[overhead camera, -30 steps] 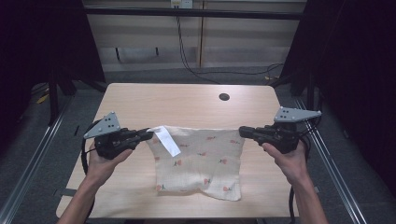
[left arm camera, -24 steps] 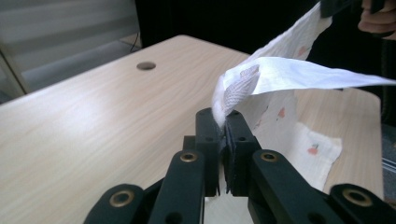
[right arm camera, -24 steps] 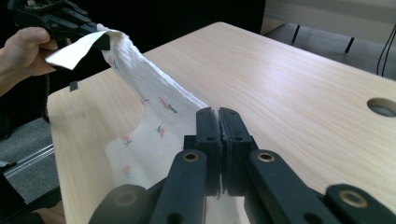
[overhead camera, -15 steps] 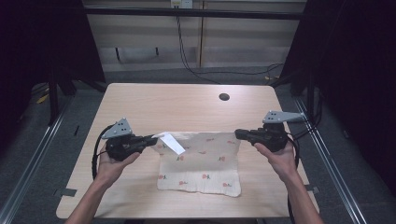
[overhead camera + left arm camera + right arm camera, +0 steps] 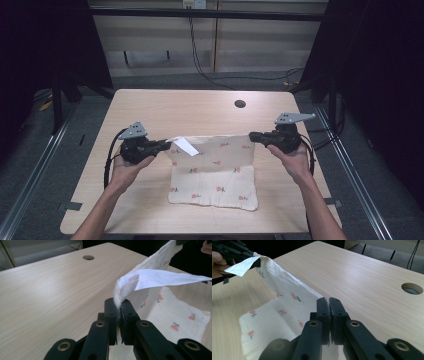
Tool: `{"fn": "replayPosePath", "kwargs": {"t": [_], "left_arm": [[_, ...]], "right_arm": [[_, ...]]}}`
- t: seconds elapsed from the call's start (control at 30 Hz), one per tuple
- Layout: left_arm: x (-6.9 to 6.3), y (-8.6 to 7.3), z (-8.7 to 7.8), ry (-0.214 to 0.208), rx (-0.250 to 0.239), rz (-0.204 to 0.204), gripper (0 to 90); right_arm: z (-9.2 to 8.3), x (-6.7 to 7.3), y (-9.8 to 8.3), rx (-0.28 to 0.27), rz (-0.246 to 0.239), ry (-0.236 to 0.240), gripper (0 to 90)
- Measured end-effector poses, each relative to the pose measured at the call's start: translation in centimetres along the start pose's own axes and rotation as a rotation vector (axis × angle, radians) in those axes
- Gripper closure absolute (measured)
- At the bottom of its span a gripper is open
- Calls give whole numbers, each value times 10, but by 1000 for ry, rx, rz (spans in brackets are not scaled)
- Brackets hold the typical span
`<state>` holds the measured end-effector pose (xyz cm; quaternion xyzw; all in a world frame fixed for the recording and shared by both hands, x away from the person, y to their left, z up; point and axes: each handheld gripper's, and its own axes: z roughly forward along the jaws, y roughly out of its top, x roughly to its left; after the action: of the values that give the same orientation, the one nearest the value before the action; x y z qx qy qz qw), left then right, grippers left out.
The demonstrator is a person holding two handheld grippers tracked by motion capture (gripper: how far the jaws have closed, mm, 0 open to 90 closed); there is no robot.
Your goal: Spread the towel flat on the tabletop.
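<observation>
Both grippers, left (image 5: 165, 145) and right (image 5: 252, 135), are clamping the cloth's (image 5: 215, 172) far corners at nine and three o'clock; folding is half done, far edge not yet laid down

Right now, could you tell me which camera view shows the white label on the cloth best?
The left gripper view: the label hangs close up beside the cloth corner pinched in the left gripper. The high view shows it small at the cloth's upper left corner; the right gripper view shows it farther off, at the far corner.
</observation>
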<state>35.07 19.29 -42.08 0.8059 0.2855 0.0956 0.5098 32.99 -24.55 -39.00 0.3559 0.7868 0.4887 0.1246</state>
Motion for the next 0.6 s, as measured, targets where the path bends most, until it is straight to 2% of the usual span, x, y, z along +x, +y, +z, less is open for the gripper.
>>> {"fn": "replayPosePath", "kwargs": {"t": [0.1, 0.23, 0.37, 0.43, 0.5, 0.53, 0.6], "left_arm": [[8, -4, 7, 12, 13, -24, 855], [13, -8, 19, 21, 44, -33, 852], [20, -9, 27, 25, 49, -44, 848], [25, -9, 31, 21, 47, -62, 838], [30, -10, 35, 34, 77, -48, 817], [33, -10, 36, 31, 74, -62, 824], [38, -13, 37, 41, 68, -80, 819]], "right_arm": [[7, -7, -2, -4, -2, -3, 869], [21, -16, -5, 9, 10, -21, 869], [34, -26, -6, 29, 22, -30, 869], [41, -32, -8, 39, 32, -35, 866], [49, -39, -10, 67, 55, -22, 838], [54, -42, -13, 90, 68, -17, 837], [60, -44, -18, 105, 70, -43, 827]]}}
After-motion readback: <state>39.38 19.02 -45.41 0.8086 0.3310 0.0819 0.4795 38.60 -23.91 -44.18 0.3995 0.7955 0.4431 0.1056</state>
